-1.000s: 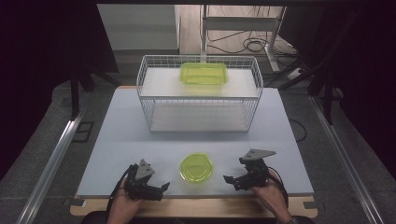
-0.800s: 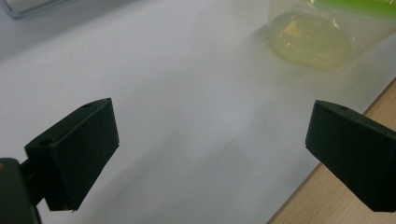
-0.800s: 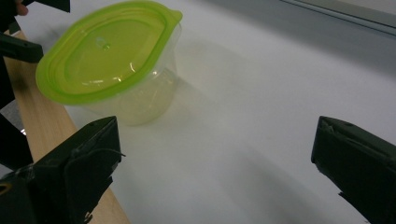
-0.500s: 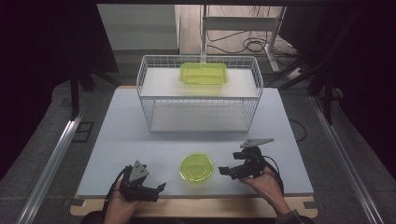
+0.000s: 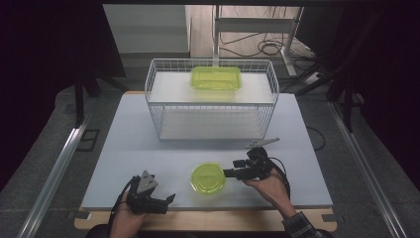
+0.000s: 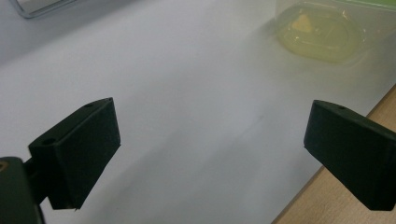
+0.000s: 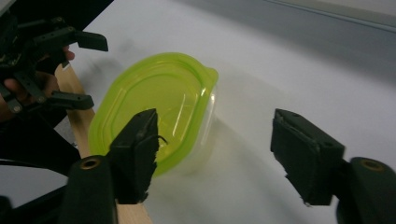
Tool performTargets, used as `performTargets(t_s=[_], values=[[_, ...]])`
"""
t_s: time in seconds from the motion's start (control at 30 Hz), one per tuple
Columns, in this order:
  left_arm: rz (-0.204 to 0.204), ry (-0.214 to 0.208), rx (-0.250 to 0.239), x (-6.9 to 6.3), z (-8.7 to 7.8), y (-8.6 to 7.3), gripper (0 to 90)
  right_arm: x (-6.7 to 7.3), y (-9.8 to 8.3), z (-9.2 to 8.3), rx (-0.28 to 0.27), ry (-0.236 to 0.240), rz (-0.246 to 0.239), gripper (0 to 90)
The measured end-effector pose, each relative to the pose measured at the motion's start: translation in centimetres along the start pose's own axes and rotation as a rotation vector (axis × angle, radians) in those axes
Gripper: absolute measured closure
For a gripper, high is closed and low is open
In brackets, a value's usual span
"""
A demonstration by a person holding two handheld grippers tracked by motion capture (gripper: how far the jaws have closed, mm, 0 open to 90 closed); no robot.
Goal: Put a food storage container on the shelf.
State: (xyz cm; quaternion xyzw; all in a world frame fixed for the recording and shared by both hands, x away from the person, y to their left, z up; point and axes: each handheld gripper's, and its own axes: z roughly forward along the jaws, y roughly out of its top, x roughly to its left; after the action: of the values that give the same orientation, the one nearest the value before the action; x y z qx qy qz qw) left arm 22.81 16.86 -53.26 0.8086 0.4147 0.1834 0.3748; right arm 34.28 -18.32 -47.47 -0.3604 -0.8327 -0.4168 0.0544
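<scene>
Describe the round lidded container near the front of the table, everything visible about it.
The round container is small, with a clear plastic body and a translucent lime-green lid shut on top; the lid has a small tab at one edge. It sits upright on the white table near the front edge, between the two tools. Nothing grips it; the right tool, jaws open, points at it.

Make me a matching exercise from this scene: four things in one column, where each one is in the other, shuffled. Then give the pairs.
Things:
1. Rectangular green container
2. Round green container
3. Left tool
4. Wire rack

Places:
A. At the table's near edge, left of the round container
B. On the rack's top shelf
C. On the table's far half
D. On the table, between the two tools

Pairs: 1-B, 2-D, 3-A, 4-C
</scene>
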Motion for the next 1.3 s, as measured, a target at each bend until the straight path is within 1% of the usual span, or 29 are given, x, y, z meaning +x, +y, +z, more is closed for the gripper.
performTargets(t_s=[0.03, 0.1, 0.13, 0.17, 0.2, 0.27, 0.3, 0.37, 0.4, 0.43, 0.47, 0.53, 0.57, 0.6, 0.63, 0.67, 0.7, 0.73, 0.77, 0.8, 0.83, 0.87, 0.93, 0.97, 1.1, 1.13, 1.17, 1.2, 1.3], values=[[0.001, 0.000, 0.002, 0.0, 0.0, 0.0, 3.7, -0.1, 0.3, 0.4, 0.012, 0.019, 0.013, 39.4], [0.002, 0.000, 0.005, 0.0, 0.0, 0.0, 3.7, -0.2, 0.6, 0.8, 0.023, 0.041, 0.025, 43.1], [0.002, 0.000, 0.005, 0.0, 0.0, 0.0, 3.7, -0.2, 0.6, 0.8, 0.023, 0.041, 0.025, 43.1], [0.006, 0.002, 0.009, -0.1, 0.1, 0.0, 3.8, -0.4, 0.8, 1.2, 0.035, 0.065, 0.037, 46.0], [0.006, 0.002, 0.009, -0.1, 0.1, 0.0, 3.8, -0.4, 0.8, 1.2, 0.035, 0.065, 0.037, 46.0], [0.010, 0.003, 0.011, -0.1, 0.1, 0.0, 3.8, -0.5, 0.8, 1.5, 0.056, 0.073, 0.052, 49.6], [0.013, 0.003, 0.012, -0.1, 0.1, 0.0, 3.8, -0.9, 0.9, 1.9, 0.071, 0.088, 0.066, 52.5], [0.013, 0.002, 0.013, -0.2, 0.1, 0.0, 3.8, -1.4, 1.0, 2.3, 0.080, 0.111, 0.092, 55.5], [0.013, 0.002, 0.013, -0.2, 0.1, 0.0, 3.8, -1.4, 1.0, 2.3, 0.080, 0.111, 0.092, 55.5], [0.015, 0.002, 0.015, -0.2, 0.2, 0.0, 3.8, -1.9, 1.2, 2.6, 0.090, 0.146, 0.123, 58.8], [0.015, 0.002, 0.015, -0.2, 0.2, 0.0, 3.8, -1.9, 1.2, 2.6, 0.090, 0.146, 0.123, 58.8], [0.015, 0.002, 0.016, -0.2, 0.2, 0.0, 3.8, -2.2, 1.3, 2.8, 0.103, 0.166, 0.146, 61.7], [0.016, 0.002, 0.017, -0.2, 0.2, 0.0, 3.8, -2.5, 1.4, 3.1, 0.118, 0.182, 0.157, 64.4], [0.018, 0.001, 0.019, -0.2, 0.2, 0.0, 3.8, -2.5, 1.4, 3.1, 0.118, 0.182, 0.157, 64.4], [0.020, 0.001, 0.020, -0.2, 0.2, 0.0, 3.8, -2.6, 1.4, 3.4, 0.129, 0.196, 0.172, 68.5], [0.020, 0.001, 0.020, -0.2, 0.2, 0.0, 3.8, -2.6, 1.4, 3.4, 0.129, 0.196, 0.172, 68.5], [0.023, 0.001, 0.021, -0.3, 0.2, 0.0, 3.8, -2.7, 1.4, 3.5, 0.132, 0.226, 0.190, 74.5], [0.023, 0.001, 0.021, -0.3, 0.2, 0.0, 3.8, -2.7, 1.4, 3.5, 0.136, 0.234, 0.195, 75.6], [0.024, 0.002, 0.022, -0.3, 0.2, 0.0, 3.8, -2.7, 1.5, 3.5, 0.141, 0.235, 0.200, 77.7], [0.024, 0.002, 0.022, -0.3, 0.2, 0.0, 3.8, -2.7, 1.5, 3.5, 0.141, 0.235, 0.200, 77.7], [0.025, 0.002, 0.022, -0.3, 0.2, 0.0, 3.8, -2.5, 1.6, 3.4, 0.145, 0.246, 0.205, 80.3], [0.026, 0.003, 0.022, -0.3, 0.2, 0.0, 3.8, -2.4, 1.6, 3.3, 0.143, 0.249, 0.205, 80.6], [0.027, 0.003, 0.020, -0.3, 0.2, 0.0, 3.8, -2.3, 1.7, 3.2, 0.140, 0.247, 0.204, 80.7], [0.026, 0.004, 0.018, -0.3, 0.2, 0.0, 3.8, -2.0, 1.8, 2.9, 0.138, 0.231, 0.196, 80.9], [0.026, 0.005, 0.016, -0.3, 0.1, 0.0, 3.8, -1.9, 1.9, 2.2, 0.103, 0.238, 0.209, 81.0], [0.026, 0.005, 0.016, -0.3, 0.1, 0.0, 3.8, -1.9, 1.9, 2.2, 0.103, 0.238, 0.209, 81.0], [0.024, 0.006, 0.012, -0.2, 0.1, 0.0, 3.8, -1.9, 2.0, 1.8, 0.085, 0.238, 0.211, 81.0], [0.024, 0.006, 0.012, -0.2, 0.1, 0.0, 3.8, -1.9, 2.0, 1.8, 0.085, 0.238, 0.211, 81.0], [0.013, 0.003, 0.000, -0.2, 0.0, 0.1, 3.8, -1.8, 2.3, 0.9, 0.054, 0.238, 0.213, 81.0]])
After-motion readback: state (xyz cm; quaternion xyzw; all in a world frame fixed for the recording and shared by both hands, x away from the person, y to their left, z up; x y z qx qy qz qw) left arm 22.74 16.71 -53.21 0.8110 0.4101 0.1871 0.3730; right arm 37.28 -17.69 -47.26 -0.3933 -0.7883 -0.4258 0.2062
